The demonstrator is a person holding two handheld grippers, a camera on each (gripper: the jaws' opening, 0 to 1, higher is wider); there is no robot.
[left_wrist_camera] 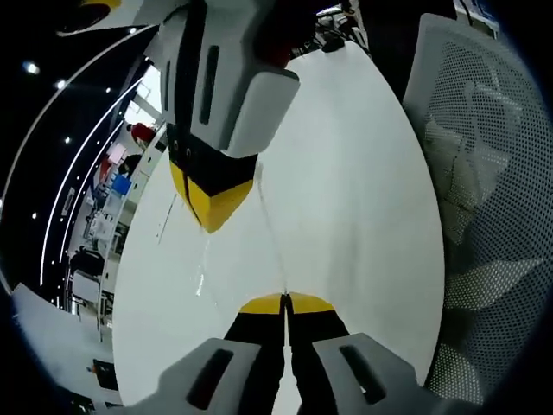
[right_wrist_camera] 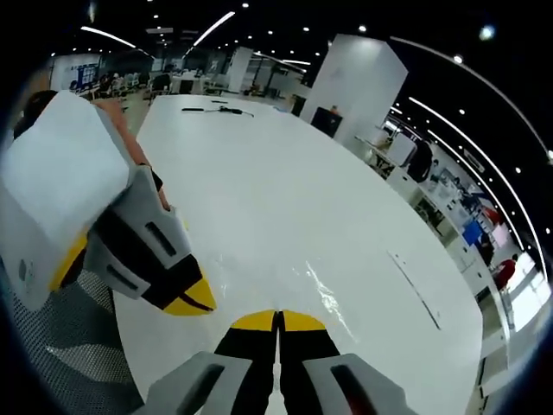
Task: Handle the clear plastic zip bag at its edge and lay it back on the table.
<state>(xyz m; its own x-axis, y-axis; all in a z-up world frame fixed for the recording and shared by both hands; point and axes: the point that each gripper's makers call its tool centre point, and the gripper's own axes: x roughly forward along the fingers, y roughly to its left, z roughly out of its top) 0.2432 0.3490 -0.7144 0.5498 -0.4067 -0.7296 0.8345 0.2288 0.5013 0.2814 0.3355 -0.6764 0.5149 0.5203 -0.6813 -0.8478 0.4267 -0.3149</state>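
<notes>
Clear zip bag (right_wrist_camera: 324, 298) on table (right_wrist_camera: 285, 190)

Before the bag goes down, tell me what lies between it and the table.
Nothing visible. The clear zip bag hangs stretched between the left gripper and right gripper, both shut on its edge, over bare white table. The black items lie at the far end.

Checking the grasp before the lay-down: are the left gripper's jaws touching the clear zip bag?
Touching. In the left gripper view, the left gripper has its jaws shut on the bag's edge.
</notes>
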